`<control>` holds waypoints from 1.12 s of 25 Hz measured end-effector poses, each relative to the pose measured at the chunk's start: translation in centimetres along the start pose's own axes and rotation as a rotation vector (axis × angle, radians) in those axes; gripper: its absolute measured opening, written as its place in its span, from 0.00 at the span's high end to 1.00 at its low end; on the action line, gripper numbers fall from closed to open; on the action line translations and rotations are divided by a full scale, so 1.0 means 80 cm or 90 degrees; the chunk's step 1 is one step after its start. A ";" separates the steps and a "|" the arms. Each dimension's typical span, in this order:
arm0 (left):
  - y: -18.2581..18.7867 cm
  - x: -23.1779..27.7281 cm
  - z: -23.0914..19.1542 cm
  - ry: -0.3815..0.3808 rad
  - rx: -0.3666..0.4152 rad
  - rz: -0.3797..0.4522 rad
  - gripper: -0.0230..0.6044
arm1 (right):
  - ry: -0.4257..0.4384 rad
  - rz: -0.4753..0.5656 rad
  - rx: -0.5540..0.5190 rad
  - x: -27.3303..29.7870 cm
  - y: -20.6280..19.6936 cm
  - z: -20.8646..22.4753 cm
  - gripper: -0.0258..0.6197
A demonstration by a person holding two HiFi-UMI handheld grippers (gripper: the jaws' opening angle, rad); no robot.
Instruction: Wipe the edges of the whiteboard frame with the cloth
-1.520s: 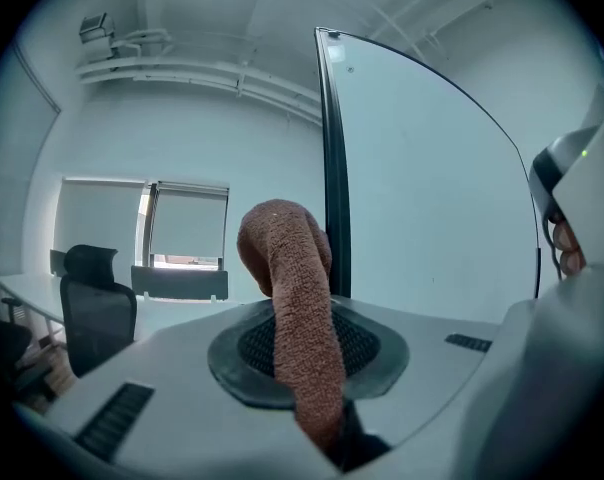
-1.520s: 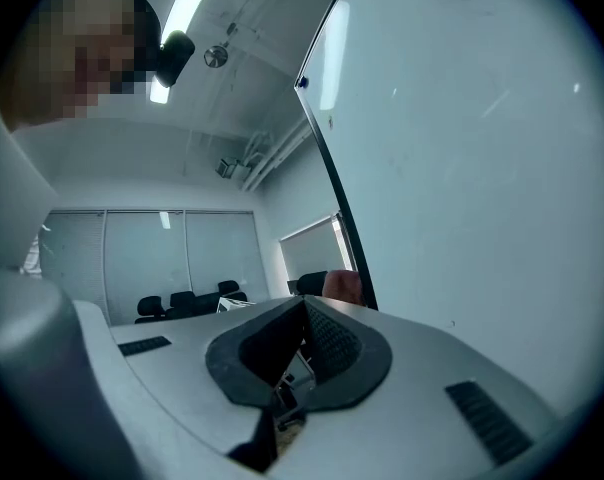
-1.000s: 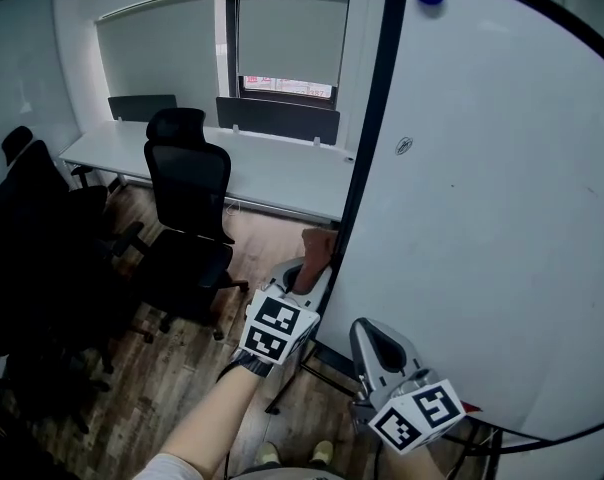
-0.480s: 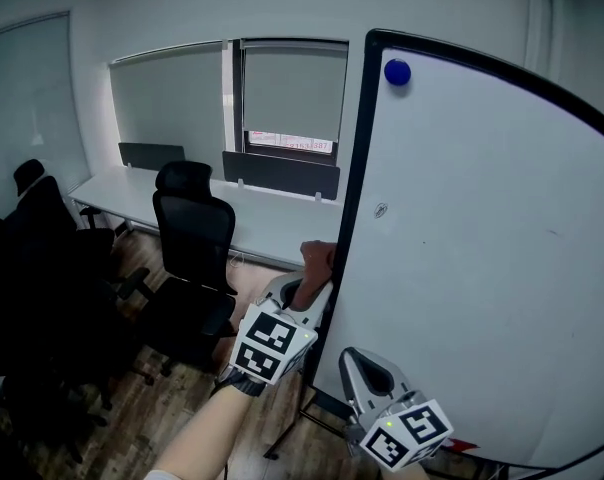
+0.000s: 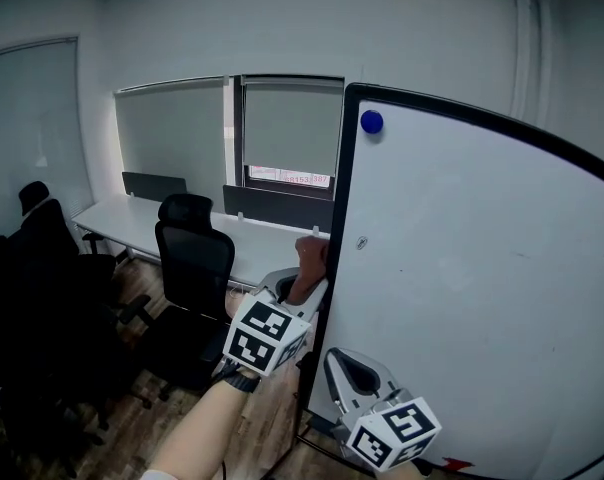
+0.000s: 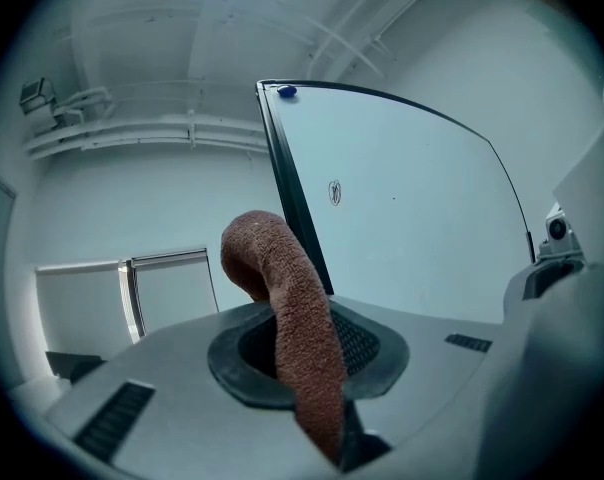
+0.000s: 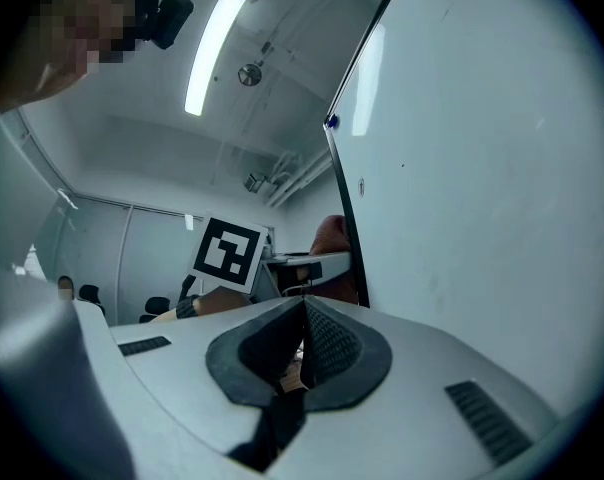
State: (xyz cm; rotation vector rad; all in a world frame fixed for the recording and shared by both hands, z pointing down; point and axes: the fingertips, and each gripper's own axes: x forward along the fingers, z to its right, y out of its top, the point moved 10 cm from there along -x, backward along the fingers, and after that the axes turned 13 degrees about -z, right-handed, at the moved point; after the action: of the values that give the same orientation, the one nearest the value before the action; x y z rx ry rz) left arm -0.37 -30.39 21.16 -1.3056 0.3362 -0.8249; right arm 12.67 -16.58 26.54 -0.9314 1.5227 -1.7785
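Now the brown cloth (image 5: 310,256) is being held nearer the top corner of the whiteboard frame (image 5: 334,268) than a second ago. The blue magnet (image 5: 371,121) and the frame's top edge are being shown lower in the head view.

One cloth is being used. It is being clamped between the jaws of the left gripper (image 5: 300,288), and its free end is curling over above them at the frame's black left edge. The right gripper (image 5: 344,366) is being held lower, in front of the whiteboard (image 5: 472,288), with its jaws closed together on nothing.

Two grippers, one whiteboard and one magnet are being counted. One white desk (image 5: 132,220) and one black chair (image 5: 194,258) drawn up to it are also being seen. More dark chairs at the left are too dim to be counted.
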 end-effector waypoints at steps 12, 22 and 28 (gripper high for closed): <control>0.073 -0.022 -0.025 -0.010 0.010 0.047 0.87 | 0.004 0.018 -0.001 -0.019 0.006 0.009 0.96; 0.164 -0.043 -0.048 0.029 0.027 0.108 0.87 | 0.008 0.033 -0.005 -0.031 0.017 0.010 0.96; 0.182 -0.048 -0.050 0.050 0.024 0.130 0.87 | 0.014 0.033 -0.007 -0.035 0.018 0.012 0.96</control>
State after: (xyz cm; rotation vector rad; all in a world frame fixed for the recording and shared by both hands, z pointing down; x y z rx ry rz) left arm -0.60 -30.03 5.54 -1.1834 0.5060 -0.7072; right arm 15.04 -15.04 24.89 -0.8720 1.5573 -1.7507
